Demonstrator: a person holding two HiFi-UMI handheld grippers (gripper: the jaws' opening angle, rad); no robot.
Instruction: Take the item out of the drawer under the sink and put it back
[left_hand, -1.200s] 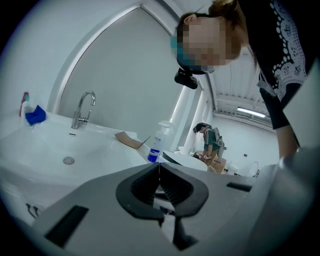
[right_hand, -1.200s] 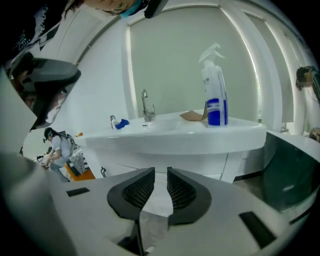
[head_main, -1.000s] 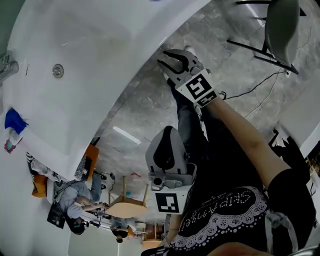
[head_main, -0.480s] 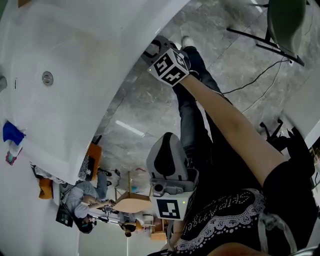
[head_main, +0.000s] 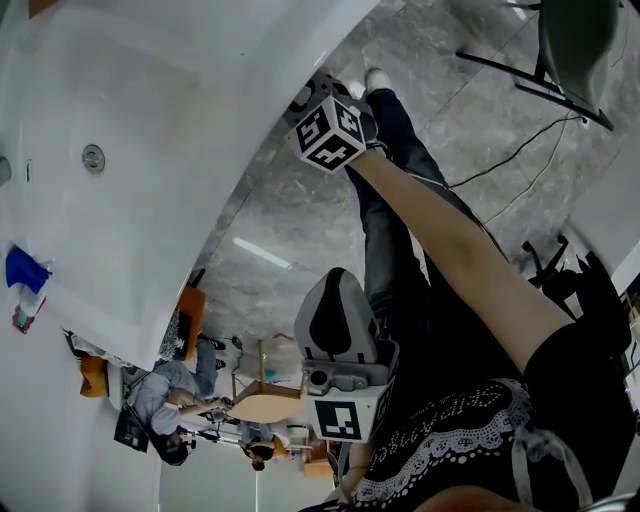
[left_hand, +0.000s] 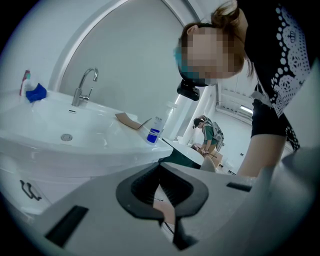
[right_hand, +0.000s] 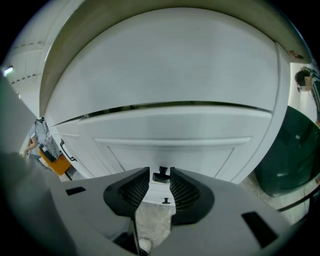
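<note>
In the right gripper view the white drawer front (right_hand: 200, 155) under the sink fills the picture. Its dark knob (right_hand: 160, 176) stands between the fingertips of my right gripper (right_hand: 160, 171). The jaws have just opened wide and eased back a little; the pads do not press on the knob. A smaller knob (right_hand: 166, 201) sits lower down. In the head view the right gripper (head_main: 312, 100) reaches under the sink's rim (head_main: 300, 60), its jaws hidden behind its marker cube. My left gripper (head_main: 335, 282) hangs by my body, shut and empty (left_hand: 160, 167). The item is not in view.
The left gripper view shows the basin (left_hand: 65, 125), a tap (left_hand: 85, 87), a blue cloth (left_hand: 36, 93), a brown card (left_hand: 129, 120) and a blue bottle (left_hand: 154, 133). A dark bin (right_hand: 295, 150) stands right of the cabinet. A chair (head_main: 570, 50) and a cable (head_main: 500, 180) are on the grey floor.
My right gripper has gone down and in under the sink's rim; its jaws, visible a second ago, are now hidden behind the cube. The left gripper has barely moved.
</note>
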